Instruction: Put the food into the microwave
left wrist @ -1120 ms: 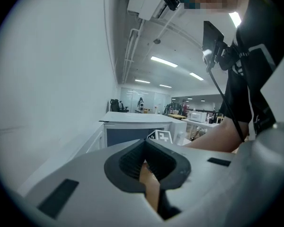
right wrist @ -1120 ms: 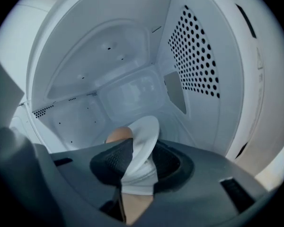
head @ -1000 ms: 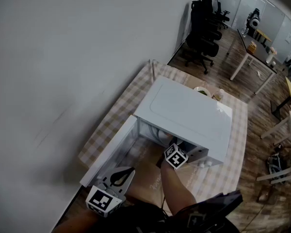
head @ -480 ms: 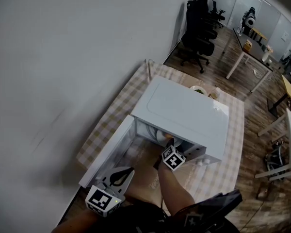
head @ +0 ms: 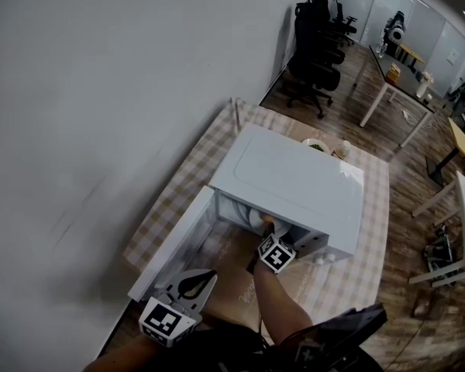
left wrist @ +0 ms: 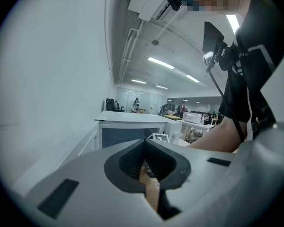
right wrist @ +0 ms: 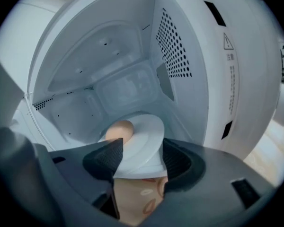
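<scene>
Plate [right wrist: 143,132] with food [right wrist: 119,130] sits between right claw's [right wrist: 142,149] just-opened jaws

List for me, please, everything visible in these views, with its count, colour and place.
boxy white microwave oven: one, white, on the table, door open.
round white plate: one, white, inside the microwave's cavity.
rounded tan piece of food: one, tan, on the plate.
beige-and-white checked tablecloth: one, under the microwave.
tan printed mat: one, in front of the microwave.
small bowl of something green: one, behind the microwave.
black office chairs: several, by the far wall.
white desks: a few, far right.
person's forearm: one, reaching toward the microwave.
right gripper: jaws just been opening, now open either side of the plate's near rim.
left gripper: shut, empty, low beside the door.
</scene>
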A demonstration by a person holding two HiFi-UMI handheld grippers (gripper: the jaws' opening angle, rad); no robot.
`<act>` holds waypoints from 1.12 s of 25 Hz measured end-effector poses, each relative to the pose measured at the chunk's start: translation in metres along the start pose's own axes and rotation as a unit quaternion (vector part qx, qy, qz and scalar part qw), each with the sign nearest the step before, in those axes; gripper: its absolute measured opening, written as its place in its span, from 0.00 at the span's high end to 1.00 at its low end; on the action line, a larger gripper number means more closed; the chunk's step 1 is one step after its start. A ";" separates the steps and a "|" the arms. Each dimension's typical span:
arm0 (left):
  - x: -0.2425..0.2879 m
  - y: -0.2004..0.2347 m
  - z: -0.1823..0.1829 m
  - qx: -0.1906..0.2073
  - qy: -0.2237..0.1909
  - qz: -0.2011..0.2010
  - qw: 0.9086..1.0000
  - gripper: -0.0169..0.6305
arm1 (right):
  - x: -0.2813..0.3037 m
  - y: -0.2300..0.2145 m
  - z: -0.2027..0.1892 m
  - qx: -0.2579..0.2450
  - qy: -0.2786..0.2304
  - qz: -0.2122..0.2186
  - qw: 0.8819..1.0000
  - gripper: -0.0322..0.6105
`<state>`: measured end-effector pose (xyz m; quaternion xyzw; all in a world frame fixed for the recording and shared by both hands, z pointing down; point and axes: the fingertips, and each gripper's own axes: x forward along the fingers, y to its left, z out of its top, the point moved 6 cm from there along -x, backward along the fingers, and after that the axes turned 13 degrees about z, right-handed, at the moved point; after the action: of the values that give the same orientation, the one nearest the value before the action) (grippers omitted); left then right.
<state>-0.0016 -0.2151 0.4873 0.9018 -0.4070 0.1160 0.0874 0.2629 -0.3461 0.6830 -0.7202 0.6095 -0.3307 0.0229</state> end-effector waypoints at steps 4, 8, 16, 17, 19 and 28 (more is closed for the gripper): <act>0.000 0.000 0.003 0.003 -0.006 -0.003 1.000 0.96 | -0.004 0.002 -0.001 -0.009 0.000 0.011 1.000 0.52; -0.001 0.001 0.006 0.004 -0.009 -0.005 1.000 0.96 | -0.015 0.006 0.002 -0.011 -0.009 0.026 1.000 0.52; -0.002 -0.001 0.007 0.017 -0.013 -0.007 1.000 0.96 | -0.033 0.003 -0.009 -0.013 0.007 0.033 0.999 0.68; -0.002 -0.001 0.008 0.018 -0.014 -0.008 1.000 0.96 | -0.036 0.004 -0.011 -0.009 0.004 0.035 0.999 0.70; -0.002 -0.001 0.008 0.015 -0.015 -0.006 1.000 0.96 | -0.039 0.006 -0.015 0.001 0.004 0.038 0.999 0.72; -0.004 -0.002 0.005 0.018 -0.017 0.006 1.000 0.96 | -0.022 0.017 -0.011 0.012 0.003 0.060 0.998 0.89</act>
<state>-0.0023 -0.2124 0.4809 0.9028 -0.4113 0.1080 0.0634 0.2413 -0.3265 0.6742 -0.6812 0.6475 -0.3380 0.0491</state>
